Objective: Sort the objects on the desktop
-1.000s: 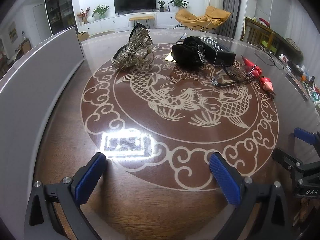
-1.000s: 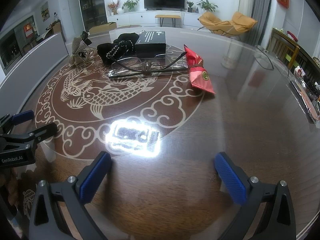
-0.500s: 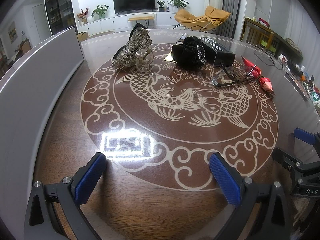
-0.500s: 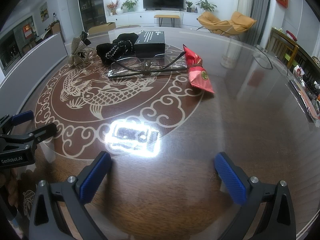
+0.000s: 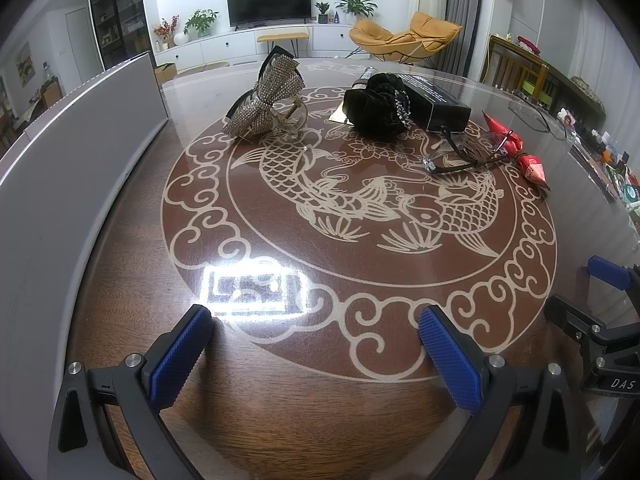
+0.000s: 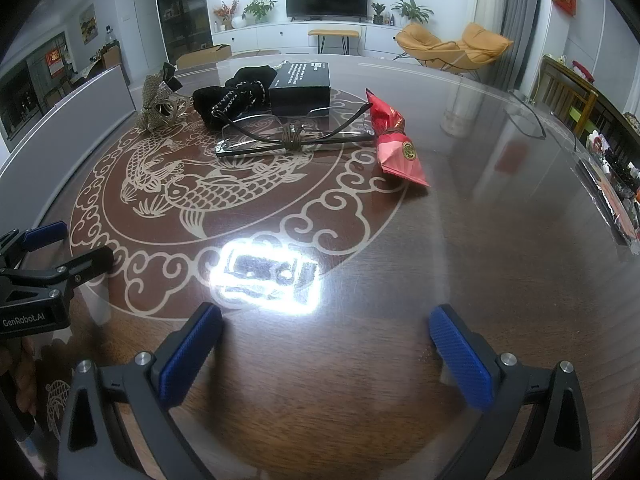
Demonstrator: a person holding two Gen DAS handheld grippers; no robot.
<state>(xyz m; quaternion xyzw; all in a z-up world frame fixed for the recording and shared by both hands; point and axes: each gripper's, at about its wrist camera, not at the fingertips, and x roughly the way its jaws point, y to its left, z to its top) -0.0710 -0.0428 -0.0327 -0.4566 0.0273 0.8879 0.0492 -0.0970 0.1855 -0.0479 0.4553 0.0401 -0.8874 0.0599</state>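
Note:
Across the far half of the round glass-topped table lie a rhinestone bow hair clip, a black scrunchie with a chain, a black box, folded glasses and a red wrapped candy. My left gripper hovers open at the near edge, nothing between its blue pads. My right gripper is open too and holds nothing, well short of the candy.
A long grey panel runs along the table's left side. Small items crowd the far right rim. A bright lamp reflection sits on the glass. Chairs and a TV wall stand behind the table.

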